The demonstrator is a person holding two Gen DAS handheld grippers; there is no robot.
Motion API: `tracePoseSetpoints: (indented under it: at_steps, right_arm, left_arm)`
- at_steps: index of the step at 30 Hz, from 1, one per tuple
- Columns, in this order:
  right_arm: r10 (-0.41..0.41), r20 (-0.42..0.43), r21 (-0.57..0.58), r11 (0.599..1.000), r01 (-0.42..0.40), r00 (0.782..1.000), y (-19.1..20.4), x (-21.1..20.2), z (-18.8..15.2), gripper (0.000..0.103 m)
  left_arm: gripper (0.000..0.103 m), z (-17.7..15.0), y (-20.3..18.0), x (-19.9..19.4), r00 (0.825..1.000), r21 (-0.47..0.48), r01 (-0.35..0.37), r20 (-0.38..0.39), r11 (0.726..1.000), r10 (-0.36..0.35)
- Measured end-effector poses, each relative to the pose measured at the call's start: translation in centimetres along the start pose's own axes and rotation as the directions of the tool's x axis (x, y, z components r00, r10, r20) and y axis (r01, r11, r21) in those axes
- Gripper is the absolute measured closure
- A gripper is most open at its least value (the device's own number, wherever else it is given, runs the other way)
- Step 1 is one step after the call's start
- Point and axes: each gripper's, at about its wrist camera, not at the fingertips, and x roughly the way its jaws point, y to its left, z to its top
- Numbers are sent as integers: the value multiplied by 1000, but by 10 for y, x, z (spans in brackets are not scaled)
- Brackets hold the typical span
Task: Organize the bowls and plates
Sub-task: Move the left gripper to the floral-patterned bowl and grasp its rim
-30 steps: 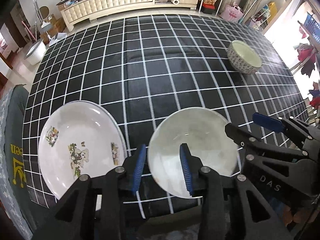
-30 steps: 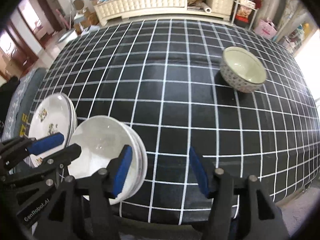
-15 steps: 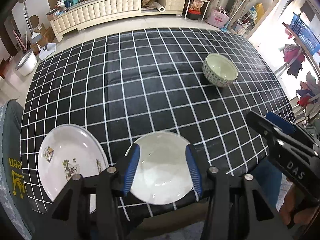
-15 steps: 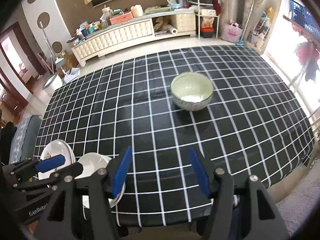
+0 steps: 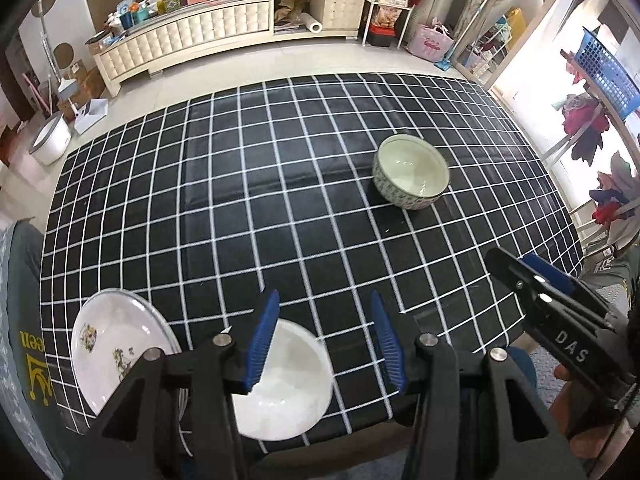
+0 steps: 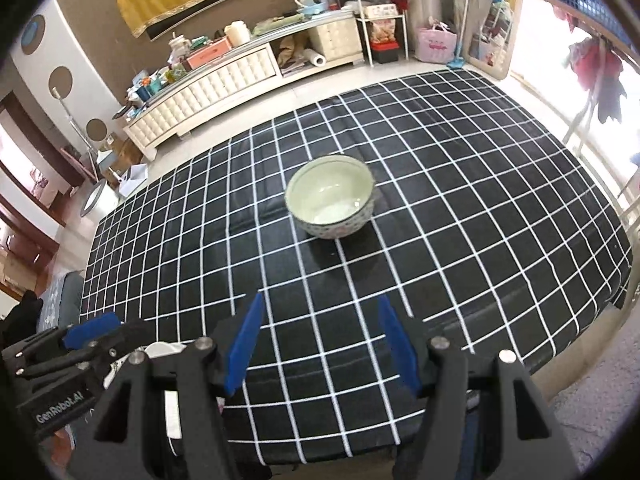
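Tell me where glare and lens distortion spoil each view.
Left wrist view: window at right blown out white; tablecloth grid lines bow outward; dark vignette in the corners. Right wrist view: same overexposed window at right, grid curved, bowl sharp with a small highlight inside.

Both of my wrist cameras look steeply down from the table's (image 5: 280,200) near edge toward the patterned bowl (image 5: 412,178), held high above it. The left sits left of the bowl, the right nearly facing it (image 6: 330,202). Both share the bowl and the cream cabinet (image 5: 192,40) beyond.
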Motion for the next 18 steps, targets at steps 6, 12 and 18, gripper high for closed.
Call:
tracePoseSetpoints:
  at_steps: [6, 12, 18]
  right_arm:
    - [-19, -9, 0, 1000, 19, 1000, -14, 6, 12, 39]
    - [-41, -18, 8, 999, 41, 999, -24, 13, 24, 39]
    - [-22, -49, -2, 1000, 22, 999, -33, 23, 41, 39]
  left_arm:
    - [57, 18, -19, 7, 1000, 22, -4, 1, 1000, 4]
    - [57, 37, -32, 19, 1000, 36, -16, -11, 999, 16]
    - [57, 54, -39, 37, 999, 44, -47, -25, 998, 48]
